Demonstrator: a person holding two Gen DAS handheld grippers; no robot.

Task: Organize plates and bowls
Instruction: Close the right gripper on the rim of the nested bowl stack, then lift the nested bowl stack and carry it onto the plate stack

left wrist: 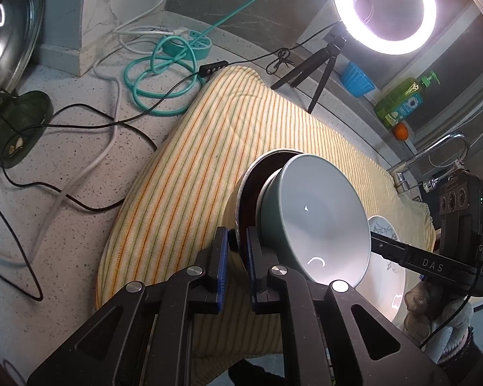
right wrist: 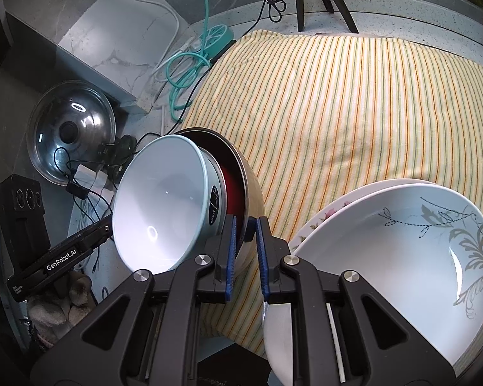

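Note:
A pale teal bowl (left wrist: 318, 222) sits tilted inside a steel bowl with a red inside (left wrist: 251, 189), over the striped cloth (left wrist: 209, 148). My left gripper (left wrist: 236, 247) is shut on the steel bowl's rim. In the right wrist view my right gripper (right wrist: 245, 241) is shut on the same steel bowl's rim (right wrist: 238, 167), opposite the left gripper, with the teal bowl (right wrist: 164, 212) to its left. A white leaf-patterned plate (right wrist: 402, 251) rests on a floral plate (right wrist: 318, 218) at the right.
The speckled counter (left wrist: 80, 173) holds coiled teal and black cables (left wrist: 164, 74), a teal power strip (left wrist: 190, 45), a ring light on a tripod (left wrist: 383, 9), a glass pot lid (right wrist: 71, 128), a soap bottle (left wrist: 402, 99) and a faucet (left wrist: 441, 148).

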